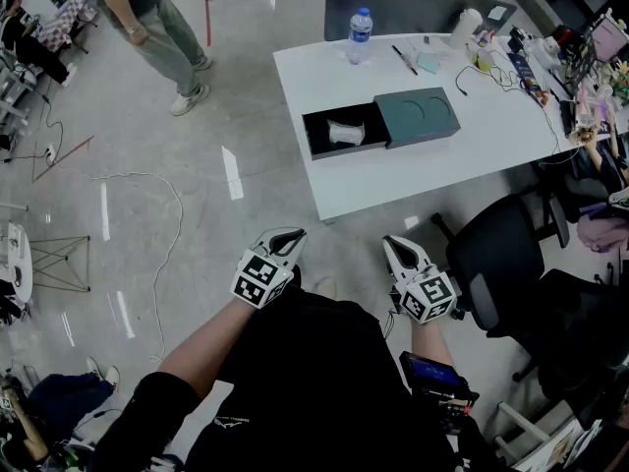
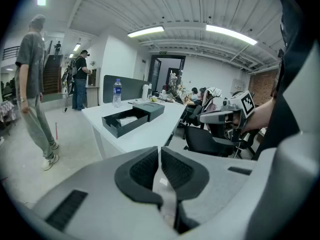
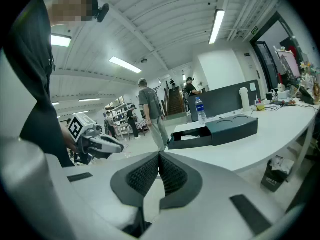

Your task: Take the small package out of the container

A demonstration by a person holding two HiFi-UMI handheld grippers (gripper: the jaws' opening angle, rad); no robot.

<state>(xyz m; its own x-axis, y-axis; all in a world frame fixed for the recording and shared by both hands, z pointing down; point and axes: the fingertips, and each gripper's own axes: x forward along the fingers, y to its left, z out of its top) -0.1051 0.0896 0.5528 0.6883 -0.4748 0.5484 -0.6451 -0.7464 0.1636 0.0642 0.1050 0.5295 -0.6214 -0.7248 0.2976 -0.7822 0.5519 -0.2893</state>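
On the white table (image 1: 393,180) lies a dark box (image 1: 380,122) with its drawer pulled out to the left. A small white package (image 1: 346,133) rests in the open drawer; it also shows as a pale package (image 2: 128,119) in the left gripper view and as a white package (image 3: 190,136) in the right gripper view. My left gripper (image 1: 291,235) and right gripper (image 1: 396,244) hang close to my body, well short of the table. Both are shut with nothing between the pads, as the left gripper (image 2: 159,153) and the right gripper (image 3: 159,159) views show.
A water bottle (image 1: 360,35), pens, cables and desk clutter (image 1: 511,52) sit at the table's far side. A black office chair (image 1: 501,264) stands right of me. A person (image 1: 162,28) stands on the floor at the upper left. A white cable (image 1: 162,254) trails across the floor.
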